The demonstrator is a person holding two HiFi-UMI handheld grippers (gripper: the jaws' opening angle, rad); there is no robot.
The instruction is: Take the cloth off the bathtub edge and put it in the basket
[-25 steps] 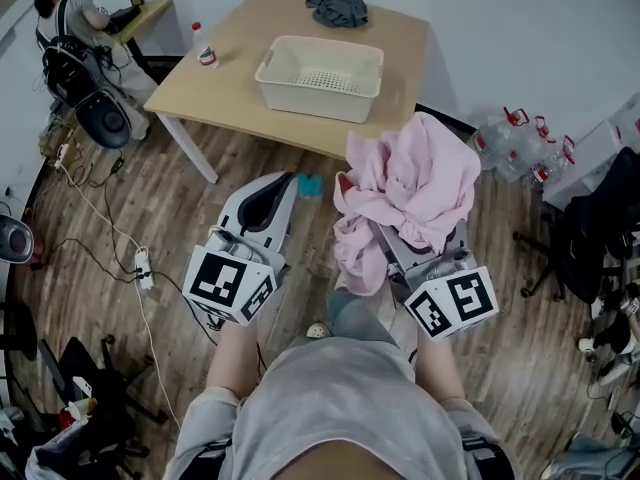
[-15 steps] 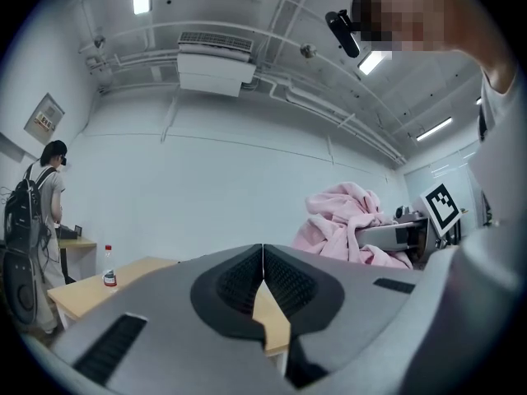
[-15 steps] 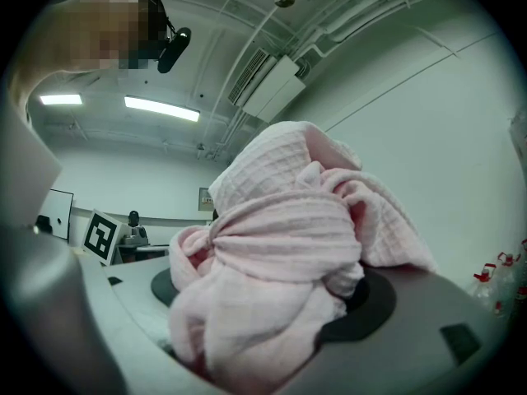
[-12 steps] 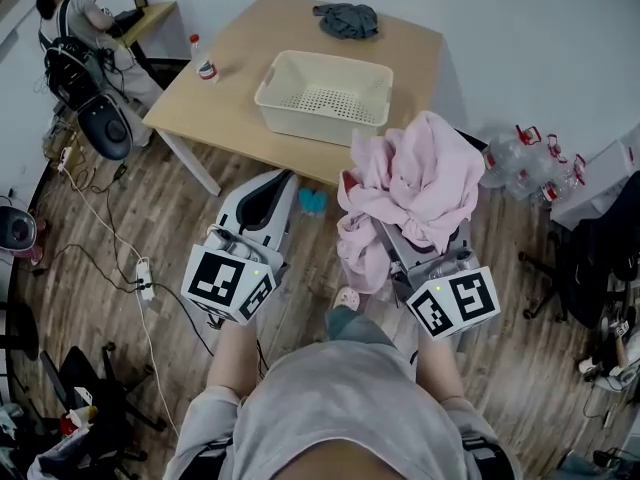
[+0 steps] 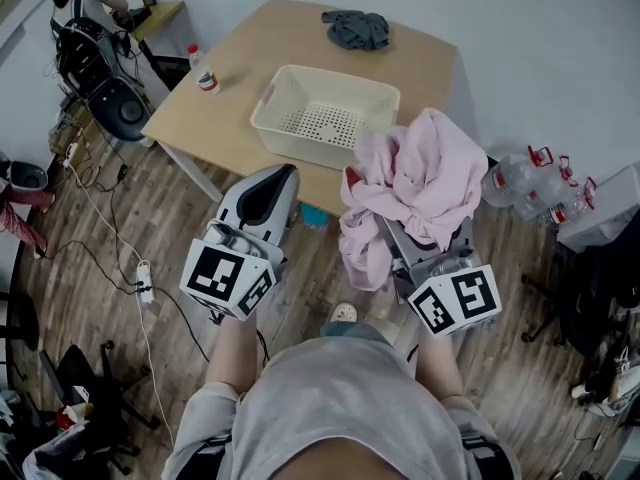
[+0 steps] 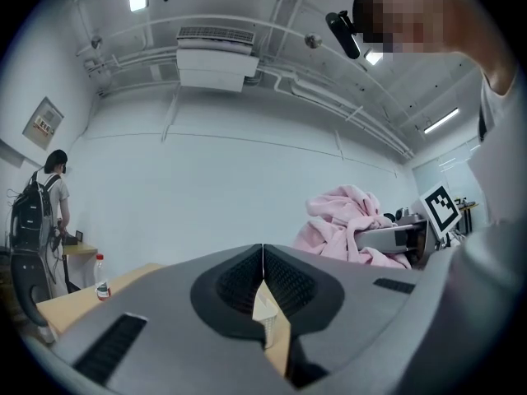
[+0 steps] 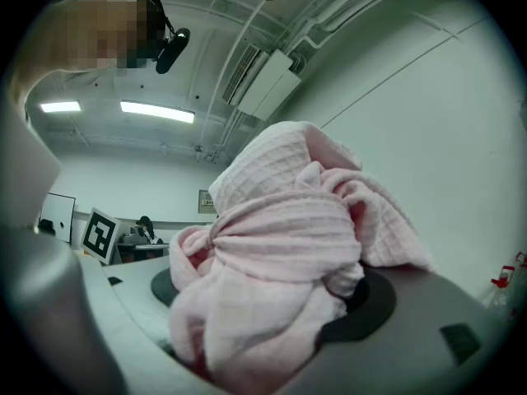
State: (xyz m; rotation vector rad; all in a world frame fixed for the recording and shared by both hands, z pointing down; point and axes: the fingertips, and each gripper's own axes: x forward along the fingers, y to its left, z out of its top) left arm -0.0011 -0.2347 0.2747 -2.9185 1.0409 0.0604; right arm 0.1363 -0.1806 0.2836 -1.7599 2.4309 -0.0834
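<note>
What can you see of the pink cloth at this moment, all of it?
The pink cloth is a soft, waffle-textured fabric, crumpled into a loose bundle with one fold wrapped across its middle. It is clamped in the right tongs, spilling over both jaws and hanging down on the left side. It is carried in the air, apparently touching nothing else. In the head view it is just right of the cream basket and not in it.

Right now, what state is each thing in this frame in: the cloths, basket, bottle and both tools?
pink cloth: bunched up, clamped in the right tool, carried in the air.
basket: upright on the table, empty.
right tool: shut on the pink cloth.
left tool: jaws together, nothing held.
grey cloth: crumpled on the table's far end.
bottle: standing upright on the table.
</note>
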